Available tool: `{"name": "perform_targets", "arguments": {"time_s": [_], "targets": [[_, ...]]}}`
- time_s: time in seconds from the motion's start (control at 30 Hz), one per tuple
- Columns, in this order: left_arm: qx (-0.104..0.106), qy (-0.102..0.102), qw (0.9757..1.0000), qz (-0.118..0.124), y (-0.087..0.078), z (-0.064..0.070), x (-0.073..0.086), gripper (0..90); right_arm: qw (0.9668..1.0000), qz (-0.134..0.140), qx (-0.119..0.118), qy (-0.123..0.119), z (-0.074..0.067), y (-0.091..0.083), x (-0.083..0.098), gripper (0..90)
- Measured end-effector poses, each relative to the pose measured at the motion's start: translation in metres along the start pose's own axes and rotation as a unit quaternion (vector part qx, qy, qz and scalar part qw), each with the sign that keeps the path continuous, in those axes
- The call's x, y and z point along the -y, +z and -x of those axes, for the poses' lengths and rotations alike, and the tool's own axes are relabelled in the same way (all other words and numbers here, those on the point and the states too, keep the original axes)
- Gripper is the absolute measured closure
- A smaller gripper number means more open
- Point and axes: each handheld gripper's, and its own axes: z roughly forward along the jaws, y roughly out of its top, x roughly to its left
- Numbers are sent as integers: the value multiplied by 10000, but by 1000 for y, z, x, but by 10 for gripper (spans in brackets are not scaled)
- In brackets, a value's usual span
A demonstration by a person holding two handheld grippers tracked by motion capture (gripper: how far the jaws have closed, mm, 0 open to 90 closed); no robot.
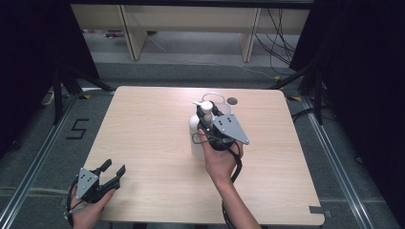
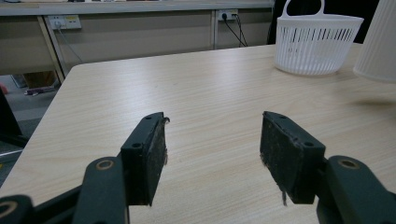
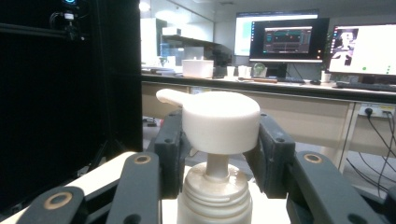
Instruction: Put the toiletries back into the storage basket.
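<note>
Wooden table: one pump bottle clamped by right tool; left tool agape.

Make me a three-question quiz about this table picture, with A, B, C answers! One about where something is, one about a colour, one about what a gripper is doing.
1. Where is the slotted plastic basket with a handle?
A. far side of the table
B. floor
C. in the left gripper

2. What colour is the pump bottle?
A. blue
B. white
C. red

3. What is the left gripper doing?
A. squeezing the basket
B. gripping the bottle
C. open, holding nothing

Answers:
1. A: the basket stands behind the bottle on the light wooden table.
2. B: the pump bottle is white.
3. C: the left gripper has its jaws wide apart over bare table.
</note>
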Motion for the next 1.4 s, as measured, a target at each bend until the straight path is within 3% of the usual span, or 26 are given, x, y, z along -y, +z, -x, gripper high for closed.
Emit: {"name": "perform_targets", "arguments": {"time_s": [0.2, 0.23, 0.27, 0.6, 0.63, 0.73, 1.03, 1.13, 1.4], "targets": [[0, 8, 10000, -4, 0, 0, 0, 404, 9999, -61, 73, 50, 5, -3, -1, 602], [0, 8, 10000, -4, 0, 0, 0, 404, 9999, -3, 125, -66, 7, -3, -1, 602], [-3, 0, 10000, -4, 0, 0, 0, 404, 10000, -4, 92, 28, 6, -3, -1, 602], [-4, 1, 10000, -6, 0, 0, 0, 404, 9997, 42, 236, 39, 14, -7, -4, 602], [-5, -1, 10000, -6, 0, 0, 0, 403, 9995, 85, 263, -119, 17, -7, -4, 602], [-5, 0, 10000, -7, 0, 0, 0, 404, 9994, 123, 320, -10, 18, -7, -5, 601], [-13, 7, 10000, -38, 0, 0, 0, 403, 9988, 160, 455, 10, 25, -8, -7, 601], [-18, 0, 10000, -36, 0, 0, 0, 403, 9985, 175, 503, -113, 29, -7, -8, 601], [-11, 6, 10000, -32, 0, 0, 0, 403, 9977, 289, 583, -167, 31, -5, -13, 601]]}}
